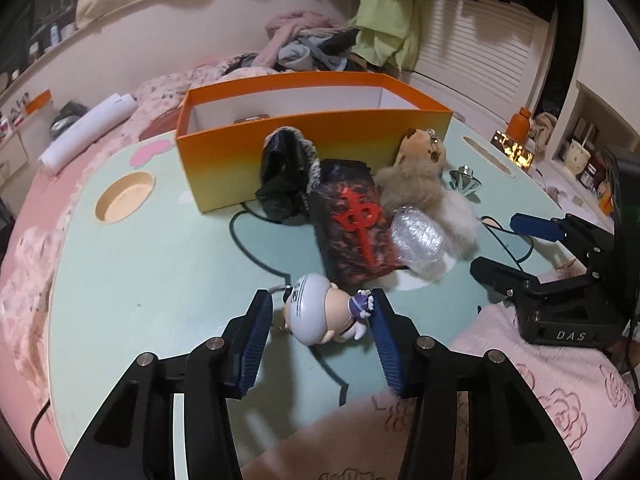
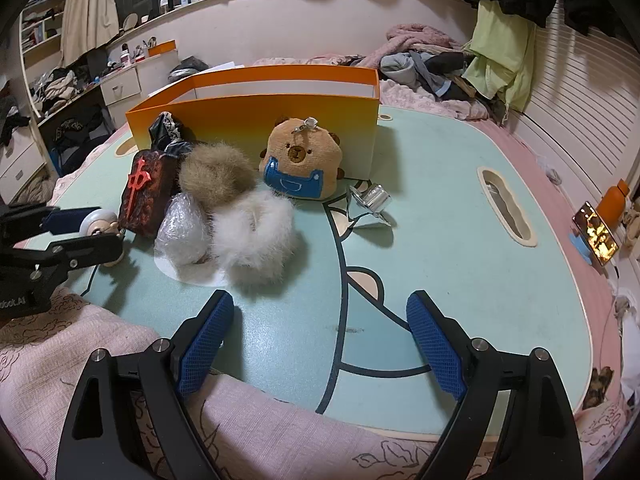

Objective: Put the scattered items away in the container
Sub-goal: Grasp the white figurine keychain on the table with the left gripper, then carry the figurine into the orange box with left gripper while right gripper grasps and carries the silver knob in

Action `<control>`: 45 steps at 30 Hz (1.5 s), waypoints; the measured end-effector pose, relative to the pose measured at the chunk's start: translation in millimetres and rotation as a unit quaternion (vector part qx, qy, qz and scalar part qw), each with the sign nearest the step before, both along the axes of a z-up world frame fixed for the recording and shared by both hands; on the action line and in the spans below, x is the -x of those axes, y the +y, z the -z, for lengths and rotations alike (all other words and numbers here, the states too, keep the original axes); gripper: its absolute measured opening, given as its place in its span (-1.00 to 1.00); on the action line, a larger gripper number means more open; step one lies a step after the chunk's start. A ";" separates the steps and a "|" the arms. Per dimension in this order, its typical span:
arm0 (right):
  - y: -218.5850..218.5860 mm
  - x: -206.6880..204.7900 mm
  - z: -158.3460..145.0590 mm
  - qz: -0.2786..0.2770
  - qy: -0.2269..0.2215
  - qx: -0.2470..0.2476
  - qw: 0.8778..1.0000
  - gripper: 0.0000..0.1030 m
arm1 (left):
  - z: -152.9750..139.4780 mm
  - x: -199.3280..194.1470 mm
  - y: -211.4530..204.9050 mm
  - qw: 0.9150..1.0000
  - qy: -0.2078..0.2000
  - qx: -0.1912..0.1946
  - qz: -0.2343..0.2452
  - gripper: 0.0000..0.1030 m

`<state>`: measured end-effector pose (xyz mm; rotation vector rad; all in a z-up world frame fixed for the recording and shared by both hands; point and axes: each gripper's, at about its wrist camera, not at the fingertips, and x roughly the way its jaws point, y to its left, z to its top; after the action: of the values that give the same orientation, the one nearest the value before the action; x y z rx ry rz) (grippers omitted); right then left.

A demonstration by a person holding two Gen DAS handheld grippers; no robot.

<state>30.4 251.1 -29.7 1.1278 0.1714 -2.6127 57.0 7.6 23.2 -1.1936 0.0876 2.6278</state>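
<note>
An orange box [image 1: 304,136] stands at the back of the mint table [image 1: 160,264]; it also shows in the right wrist view [image 2: 280,112]. In front of it lie a black cloth [image 1: 282,172], a dark block with a red character [image 1: 354,224], a bubble-wrap bundle [image 1: 418,236], fur pompoms [image 2: 248,216], a bear plush [image 2: 300,160] and a silver piece [image 2: 370,204]. My left gripper [image 1: 320,316] is open with its jaws around a small white-capped figurine [image 1: 316,314]. My right gripper [image 2: 320,340] is open and empty above the table's near edge.
The table sits on a pink floral bedspread [image 2: 280,432]. It has a round cup recess [image 1: 124,196] at the left and an oval slot [image 2: 506,206] at the right. Clothes [image 2: 440,60] pile behind the box. A lit phone [image 2: 596,232] and an orange bottle [image 2: 614,200] stand at the far right.
</note>
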 end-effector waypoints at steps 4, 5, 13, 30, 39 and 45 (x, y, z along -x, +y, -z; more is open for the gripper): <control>0.5 0.1 0.0 0.001 0.001 0.001 1.000 0.71 | 1.9 3.3 -2.0 1.000 -0.003 -0.005 -0.003 -0.05; 0.7 -0.1 -1.1 0.002 0.001 0.002 1.000 0.71 | 2.3 3.9 -1.6 1.000 -0.001 -0.002 -0.003 -0.02; 19.8 2.0 -6.6 0.030 0.006 0.054 0.998 0.71 | 8.4 6.2 -20.9 0.999 0.013 0.002 -0.046 -0.26; 32.2 42.7 -24.6 0.088 0.022 0.067 0.994 0.55 | 11.3 -1.0 -40.3 0.995 0.028 -0.039 -0.087 -0.27; 12.0 64.2 -10.0 0.065 -0.014 0.042 0.997 -0.41 | 7.4 -5.1 -40.5 0.995 0.038 -0.041 -0.085 -0.27; 18.1 49.0 -28.8 0.059 0.022 0.057 0.996 -0.41 | -6.7 -4.4 -36.6 0.996 0.046 -0.042 -0.062 -0.27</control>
<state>-18.7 269.2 -0.9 1.0715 -0.0355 -2.7132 61.4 -29.0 29.9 -1.0822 -0.0828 2.7632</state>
